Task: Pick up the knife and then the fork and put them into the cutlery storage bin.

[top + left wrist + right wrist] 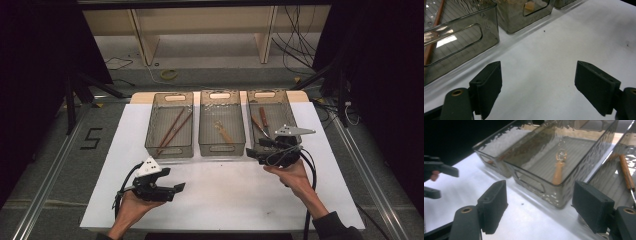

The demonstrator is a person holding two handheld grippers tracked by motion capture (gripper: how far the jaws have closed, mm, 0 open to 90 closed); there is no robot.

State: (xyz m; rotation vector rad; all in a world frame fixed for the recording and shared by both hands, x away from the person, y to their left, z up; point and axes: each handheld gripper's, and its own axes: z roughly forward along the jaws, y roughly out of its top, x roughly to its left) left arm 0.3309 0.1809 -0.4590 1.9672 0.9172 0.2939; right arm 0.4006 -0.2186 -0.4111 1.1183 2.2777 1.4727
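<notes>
High view: three smoky clear bins stand in a row at the far edge of the white table (220, 195), with chopsticks (172, 129) in the left bin (169, 150), a wooden-handled utensil (223, 132) in the middle bin (221, 148) and knives (261, 121) in the right bin (248, 131). My right gripper (256, 154) hovers at the near wall of the right bin, jaws spread wide with nothing between them; my left gripper (177, 188) waits over bare table, near the front edge, jaws likewise released and empty. Right gripper view: the wooden-handled utensil (558, 171) lies flat on the ribbed floor of the middle bin (564, 188), ahead of my jaws and beyond the bin's near wall, roughly between the two pads in line of sight but well apart from them. The knives (627, 173) lie to the right of my right pad. Chief risk, in my judgement: coming in low, my pads strike the bin wall and shove or tip the bin. A flat, slim handle may also slip or pivot under a shallow pinch.
</notes>
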